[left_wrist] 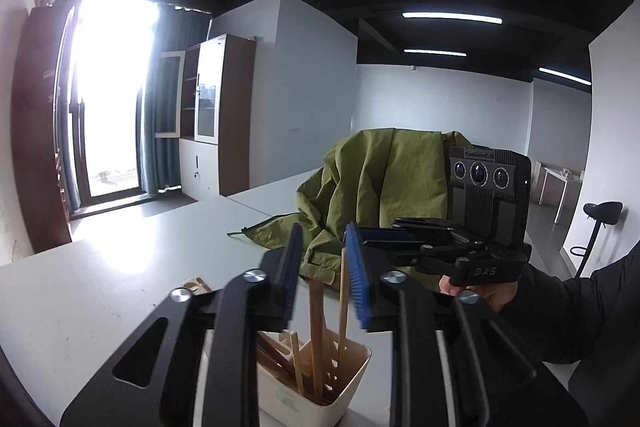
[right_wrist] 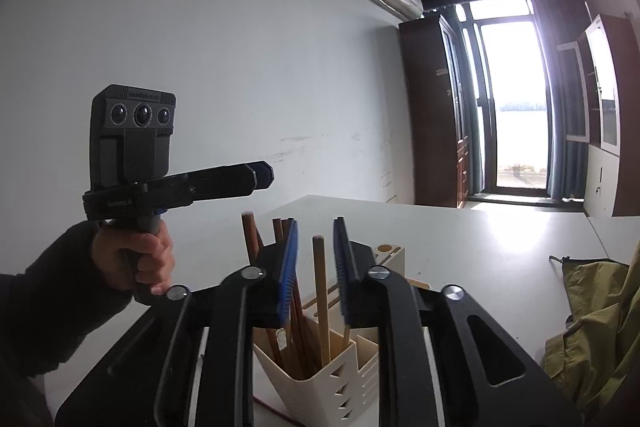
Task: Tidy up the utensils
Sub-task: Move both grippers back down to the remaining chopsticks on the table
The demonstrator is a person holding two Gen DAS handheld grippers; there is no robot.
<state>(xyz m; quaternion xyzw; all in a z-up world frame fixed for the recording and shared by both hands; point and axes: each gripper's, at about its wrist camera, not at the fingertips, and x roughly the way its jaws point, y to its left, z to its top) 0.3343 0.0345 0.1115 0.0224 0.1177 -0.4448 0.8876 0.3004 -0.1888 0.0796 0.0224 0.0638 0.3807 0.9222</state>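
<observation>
White tabletop [left_wrist: 100, 291] spreads under and ahead of both tongs, running off toward a bright glass door [right_wrist: 516, 107] far in front of the right tongs. Olive-green cloth [left_wrist: 376, 179], a rumpled jacket, lies heaped on the table beyond the left tongs' tips and off to the right side of the right tongs.

Next in size are the tools themselves. The left tongs [left_wrist: 326, 267] hang above the holder, their black and blue-padded fingers set moderately apart with nothing pinched; wooden sticks rise into the gap without touching either pad, as far as can be seen. The right tongs [right_wrist: 314, 263] hover over the same holder from the opposite side, fingers likewise parted and gripping nothing. Seen from the right wrist, the left tongs are level, up and to the left, and held by the person's left hand [right_wrist: 136, 259].

A cream utensil holder [right_wrist: 320, 379] with slotted walls stands on the table directly below both sets of tips. Inside it stand wooden chopsticks [left_wrist: 318, 331] and darker brown sticks [right_wrist: 250, 239], leaning at slightly different angles. One pale stick [right_wrist: 320, 291] stands upright between the right tongs' fingers, clear of both pads.
</observation>
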